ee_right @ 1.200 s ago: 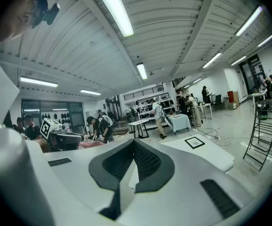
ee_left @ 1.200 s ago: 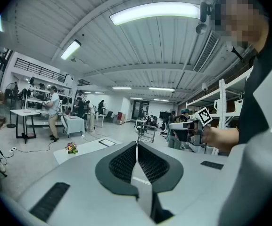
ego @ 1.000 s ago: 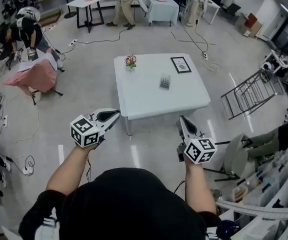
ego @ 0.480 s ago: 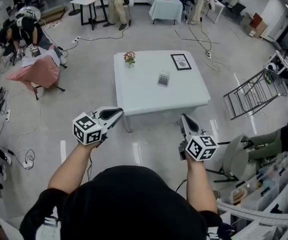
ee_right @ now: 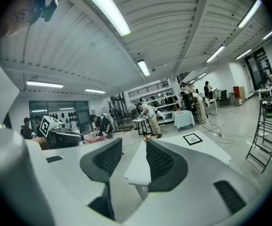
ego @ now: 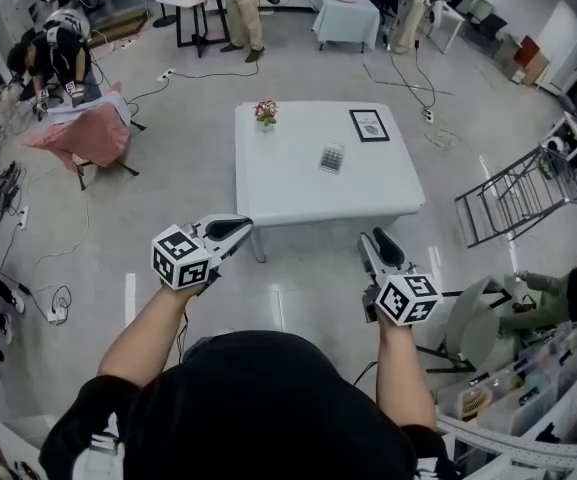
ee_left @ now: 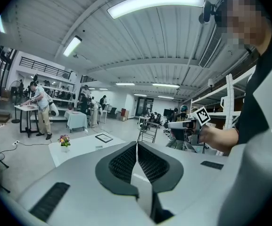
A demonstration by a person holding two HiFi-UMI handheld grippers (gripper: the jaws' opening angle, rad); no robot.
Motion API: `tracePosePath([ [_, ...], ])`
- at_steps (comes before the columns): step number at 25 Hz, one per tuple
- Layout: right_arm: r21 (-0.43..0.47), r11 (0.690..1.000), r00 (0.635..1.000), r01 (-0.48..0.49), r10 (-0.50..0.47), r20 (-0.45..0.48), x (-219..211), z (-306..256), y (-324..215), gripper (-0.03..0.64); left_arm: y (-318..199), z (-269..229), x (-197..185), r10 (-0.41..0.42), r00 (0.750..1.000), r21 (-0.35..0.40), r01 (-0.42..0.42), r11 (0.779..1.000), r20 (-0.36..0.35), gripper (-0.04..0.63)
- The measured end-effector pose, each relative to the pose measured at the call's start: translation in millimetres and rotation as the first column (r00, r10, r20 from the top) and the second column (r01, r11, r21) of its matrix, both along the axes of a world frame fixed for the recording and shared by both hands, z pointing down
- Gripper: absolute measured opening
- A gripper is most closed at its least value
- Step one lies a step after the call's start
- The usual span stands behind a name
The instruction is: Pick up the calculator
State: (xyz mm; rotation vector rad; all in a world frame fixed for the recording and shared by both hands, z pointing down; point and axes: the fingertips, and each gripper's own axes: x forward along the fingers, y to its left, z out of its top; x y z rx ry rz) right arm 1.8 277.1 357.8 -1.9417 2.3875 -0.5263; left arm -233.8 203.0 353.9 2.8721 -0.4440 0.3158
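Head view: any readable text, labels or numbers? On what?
No text can be read.
Calculator on the white table: key print too small to read.
Framed sheet: dark print inside, too small to read.
Left marker cube and right marker cube: black-and-white square patterns, no words.
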Motion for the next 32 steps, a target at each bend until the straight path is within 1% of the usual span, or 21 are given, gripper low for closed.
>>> tracePosePath([
  [1, 0.012, 1.0, 1.0, 0.013, -0.013, 0.003, -1, -2, 1, 0.194, 2, 0, 1, -0.001, 1.0, -0.001, 0.001, 1.0, 0.002, 0.029],
  [2, 0.022, 1.0, 1.0, 0.022, -0.022, 0.007, -1, -4, 3, 0.214, 3, 1, 2, 0.0, 1.0, -0.002, 0.0, 1.0, 0.004, 0.029],
  [5, 0.038, 0.999, 1.0, 0.029, -0.029, 0.008, 2, -6, 8, 0.243, 8, 2, 7, 0.005, 1.0, -0.004, -0.005, 1.0, 0.01, 0.029],
  [13, 0.033, 0.999, 1.0, 0.017, -0.017, 0.002, 9, -6, 21, 0.265, 16, -1, 16, 0.018, 1.0, -0.003, -0.018, 1.0, 0.011, 0.029],
  [17, 0.014, 1.0, 1.0, 0.024, -0.024, 0.0, 10, -1, 26, 0.282, 22, 3, 21, 0.024, 1.0, -0.014, -0.024, 1.0, 0.008, 0.029],
  [21, 0.005, 0.999, 0.999, 0.033, -0.033, 0.008, 10, 4, 28, 0.301, 28, 10, 23, 0.032, 0.999, -0.029, -0.032, 0.999, 0.02, 0.029],
  [28, -0.01, 0.999, 0.999, 0.042, -0.041, 0.023, 5, 12, 28, 0.313, 24, 15, 18, 0.031, 0.999, -0.04, -0.03, 0.999, 0.033, 0.029],
  [32, -0.024, 0.999, 0.999, 0.03, -0.03, 0.026, 9, 17, 26, 0.314, 17, 20, 24, 0.047, 0.998, -0.049, -0.045, 0.998, 0.034, 0.029],
])
